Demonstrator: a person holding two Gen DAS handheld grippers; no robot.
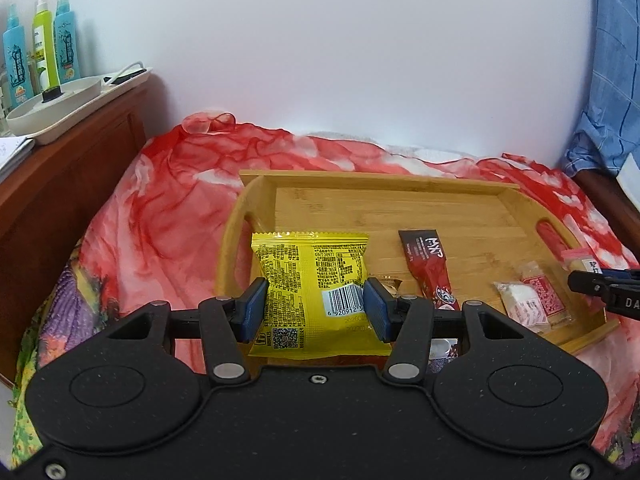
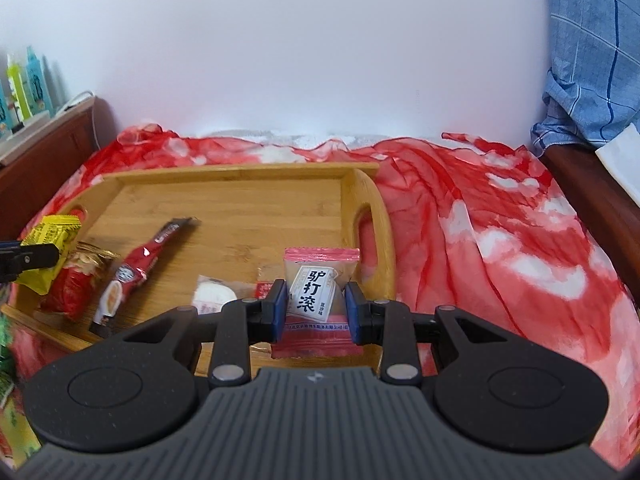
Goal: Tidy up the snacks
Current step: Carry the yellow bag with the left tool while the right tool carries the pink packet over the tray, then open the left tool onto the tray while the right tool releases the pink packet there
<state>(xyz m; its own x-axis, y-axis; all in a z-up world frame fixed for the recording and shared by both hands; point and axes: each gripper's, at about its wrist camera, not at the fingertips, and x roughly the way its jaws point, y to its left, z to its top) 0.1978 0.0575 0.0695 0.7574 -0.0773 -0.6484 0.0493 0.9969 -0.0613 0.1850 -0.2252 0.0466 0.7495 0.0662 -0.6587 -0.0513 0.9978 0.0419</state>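
Observation:
A bamboo tray (image 1: 360, 200) (image 2: 224, 196) lies on a red and white cloth. My left gripper (image 1: 316, 306) is shut on a yellow snack packet (image 1: 312, 276) over the tray's left front edge; that packet also shows in the right wrist view (image 2: 50, 236). My right gripper (image 2: 316, 306) is shut on a pink-edged snack packet (image 2: 316, 284) with black Chinese characters, over the tray's right front corner. A dark red stick sachet (image 1: 430, 268) (image 2: 136, 268) and a clear packet with a white cake (image 1: 524, 304) (image 2: 212, 292) lie in the tray.
A red and gold wrapped snack (image 2: 76, 284) lies in the tray's left front. A wooden headboard shelf (image 1: 72, 152) at left carries a white tray (image 1: 60, 108) and spray bottles (image 1: 44, 48). A blue checked cloth (image 2: 588, 60) hangs at right.

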